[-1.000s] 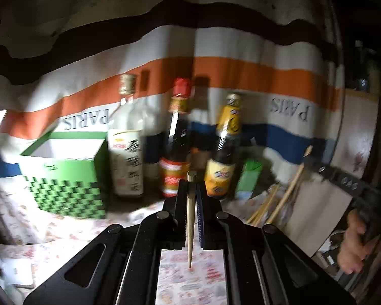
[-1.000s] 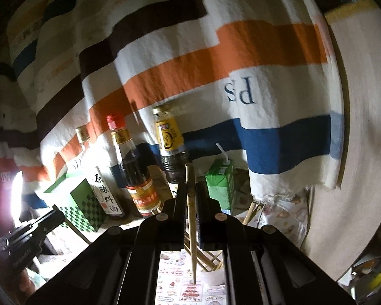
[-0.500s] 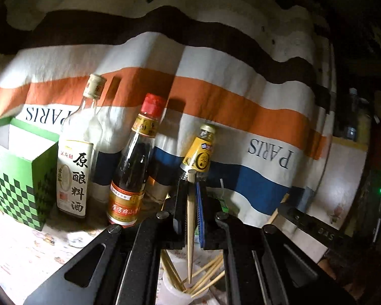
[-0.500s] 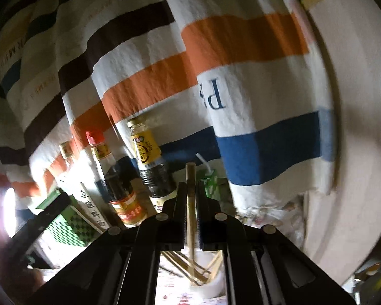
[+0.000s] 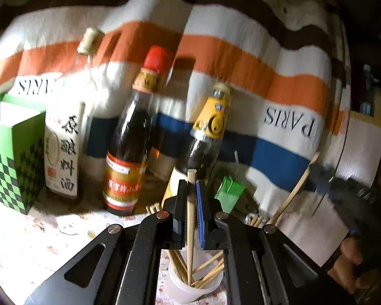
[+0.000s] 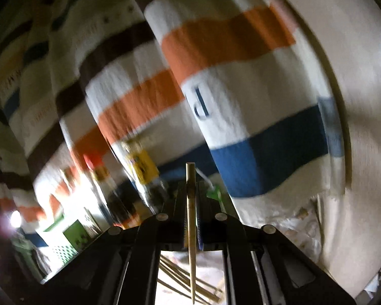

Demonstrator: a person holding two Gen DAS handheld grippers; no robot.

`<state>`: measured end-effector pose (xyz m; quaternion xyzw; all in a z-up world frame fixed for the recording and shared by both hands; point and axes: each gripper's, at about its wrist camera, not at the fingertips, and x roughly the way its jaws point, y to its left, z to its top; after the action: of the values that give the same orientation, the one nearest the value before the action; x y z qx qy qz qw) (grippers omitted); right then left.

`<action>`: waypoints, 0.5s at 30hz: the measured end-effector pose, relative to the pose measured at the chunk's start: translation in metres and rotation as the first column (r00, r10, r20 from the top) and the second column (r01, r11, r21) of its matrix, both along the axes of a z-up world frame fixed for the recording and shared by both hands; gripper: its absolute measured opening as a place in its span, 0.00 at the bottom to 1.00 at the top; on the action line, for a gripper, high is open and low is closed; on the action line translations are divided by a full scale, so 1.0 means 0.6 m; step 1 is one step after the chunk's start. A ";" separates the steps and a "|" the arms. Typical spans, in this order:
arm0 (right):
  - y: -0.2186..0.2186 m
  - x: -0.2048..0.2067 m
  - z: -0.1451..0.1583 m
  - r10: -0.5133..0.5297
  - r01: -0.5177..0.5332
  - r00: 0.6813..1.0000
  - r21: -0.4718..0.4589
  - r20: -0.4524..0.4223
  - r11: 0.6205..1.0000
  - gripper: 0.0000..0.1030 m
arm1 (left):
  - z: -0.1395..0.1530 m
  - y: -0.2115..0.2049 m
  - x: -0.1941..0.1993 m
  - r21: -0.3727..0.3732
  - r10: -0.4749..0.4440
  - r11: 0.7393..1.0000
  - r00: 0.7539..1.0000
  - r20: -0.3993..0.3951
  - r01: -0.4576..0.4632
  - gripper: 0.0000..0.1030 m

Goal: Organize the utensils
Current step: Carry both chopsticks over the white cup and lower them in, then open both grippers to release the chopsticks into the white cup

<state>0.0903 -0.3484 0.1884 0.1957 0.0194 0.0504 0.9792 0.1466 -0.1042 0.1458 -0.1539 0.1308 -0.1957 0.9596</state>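
My left gripper (image 5: 191, 195) is shut on a wooden chopstick (image 5: 190, 218) held upright, its lower tip down inside a white cup (image 5: 188, 287) that holds several chopsticks. My right gripper (image 6: 190, 198) is shut on another wooden chopstick (image 6: 191, 228), tip pointing down over several chopsticks (image 6: 180, 277) below it. In the left wrist view the right gripper's chopstick (image 5: 296, 188) shows at the right, slanted, above the cup's far side.
Three sauce bottles stand behind the cup: a white-labelled one (image 5: 63, 139), a red-capped one (image 5: 129, 147), a yellow-labelled one (image 5: 208, 137). A green checkered box (image 5: 10, 152) stands left, a small green carton (image 5: 229, 194) right. A striped towel (image 5: 241, 63) hangs behind.
My left gripper has come down so its chopstick tip now sits in the cup. My right gripper has swung closer to the towel, with the view blurred by motion.
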 end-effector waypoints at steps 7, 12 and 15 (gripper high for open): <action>0.009 0.028 -0.005 -0.070 0.065 0.995 -0.062 -0.075 0.996 0.07 | -0.035 -0.014 0.023 0.032 0.006 0.999 0.998 -0.055 -0.004 0.06; 0.018 0.063 -0.020 -0.068 0.050 0.985 -0.115 -0.160 0.992 0.08 | -0.038 -0.023 0.020 0.063 0.003 0.998 0.999 -0.048 0.000 0.06; 0.022 0.075 -0.027 -0.070 0.045 0.978 -0.127 -0.199 0.991 0.08 | -0.035 -0.029 0.017 0.081 0.004 0.997 0.999 -0.033 -0.001 0.06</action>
<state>0.1350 -0.3354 0.1723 0.1403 0.1163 0.0004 0.9832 0.1566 -0.1214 0.1245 -0.1183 0.1542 -0.1866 0.9630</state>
